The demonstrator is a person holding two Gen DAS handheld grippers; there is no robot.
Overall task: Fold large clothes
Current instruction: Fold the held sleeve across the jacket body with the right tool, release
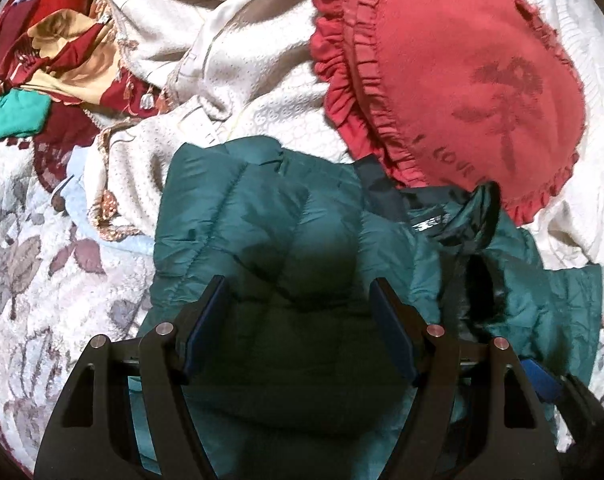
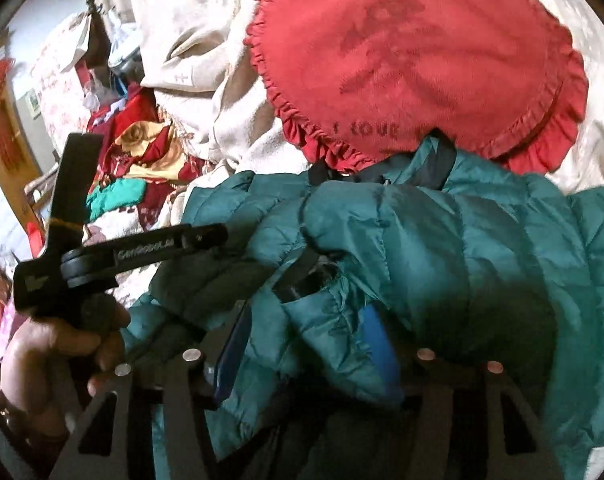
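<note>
Black claw; blue pads; silver screws.

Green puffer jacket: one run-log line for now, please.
left claw: open over green puffer jacket | right claw: gripping jacket fold | red pillow: touching collar

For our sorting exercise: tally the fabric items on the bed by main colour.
Teal: 1, puffer jacket
Red: 1, frilled cushion
Cream: 1, blanket
Red-and-gold patterned: 1, cloth
Bright green: 1, cloth
Total: 5
</note>
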